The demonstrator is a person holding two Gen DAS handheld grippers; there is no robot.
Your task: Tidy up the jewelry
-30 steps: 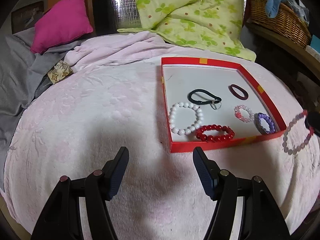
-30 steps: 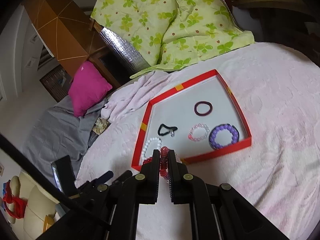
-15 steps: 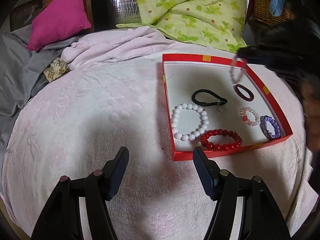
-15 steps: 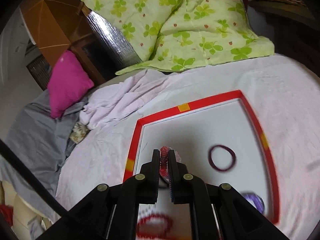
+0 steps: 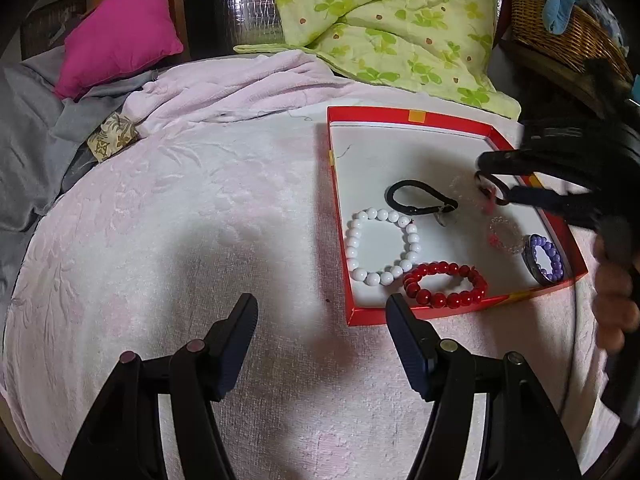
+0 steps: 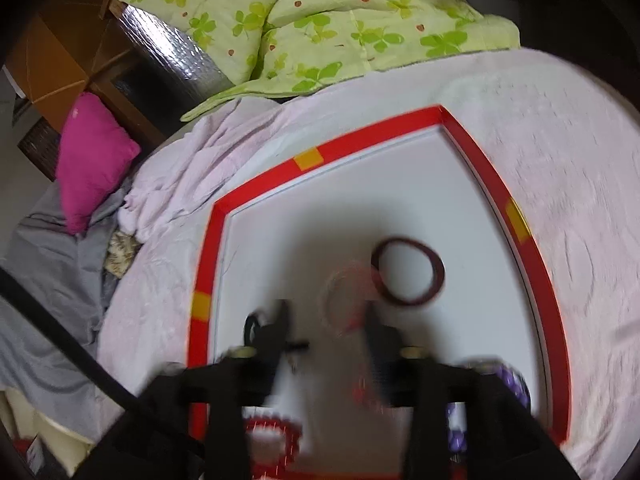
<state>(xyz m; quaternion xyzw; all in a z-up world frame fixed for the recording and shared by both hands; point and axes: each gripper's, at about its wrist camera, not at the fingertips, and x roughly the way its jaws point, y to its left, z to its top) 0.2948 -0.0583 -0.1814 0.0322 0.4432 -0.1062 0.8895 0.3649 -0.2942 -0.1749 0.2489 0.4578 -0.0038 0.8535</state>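
Tray (image 5: 416, 115) red rim, right tool (image 6: 326, 320) spread inside

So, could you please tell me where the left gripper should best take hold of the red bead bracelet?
Probably from above, pinching the near arc of the red bead bracelet: it lies flat in the red tray, and its far-left beads touch the white bracelet.

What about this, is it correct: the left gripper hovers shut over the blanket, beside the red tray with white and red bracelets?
No. The left wrist view shows the left gripper open, jaws wide apart. The rest holds: over the blanket, beside the tray with the white bracelet and red bracelet.
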